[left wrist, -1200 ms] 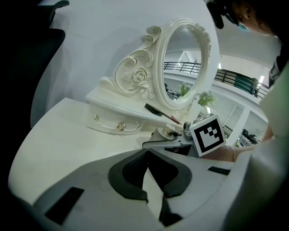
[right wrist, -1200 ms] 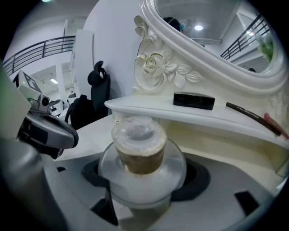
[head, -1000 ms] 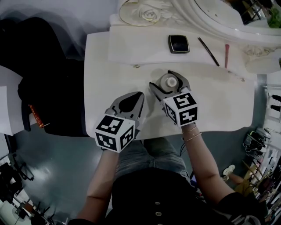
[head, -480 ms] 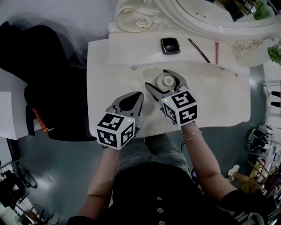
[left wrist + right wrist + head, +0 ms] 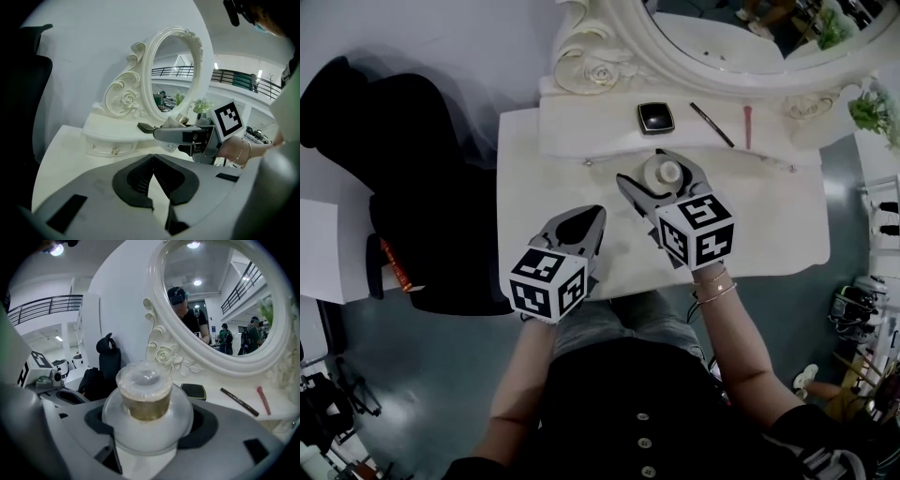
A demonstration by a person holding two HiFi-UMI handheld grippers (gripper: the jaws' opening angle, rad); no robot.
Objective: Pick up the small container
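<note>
— White dressing table (image 5: 534, 187), top surface: what is listed on it?

— Item one: raised shelf (image 5: 581, 131) along the back edge, under an ornate white mirror (image 5: 591, 70). On the shelf lie a black compact (image 5: 656, 117), a dark pencil (image 5: 712, 125) and a pink stick (image 5: 747, 127), all apart from one another. A black chair (image 5: 412, 187) stands off the table's left side.

— And the small container (image 5: 666, 173)?

— Frosted round body, clear cap, amber contents at the neck. Located in front of the shelf, near the middle of the table, between the jaws of the right gripper (image 5: 656, 171). In the right gripper view the two jaws press against the sides of its body, and it stands upright. Whether its base touches the table cannot be told.

— Left gripper (image 5: 598, 214)?

— Positioned near the table's front edge, to the left of the right gripper and apart from it. Its fingertips meet at the front, with nothing between them.
</note>
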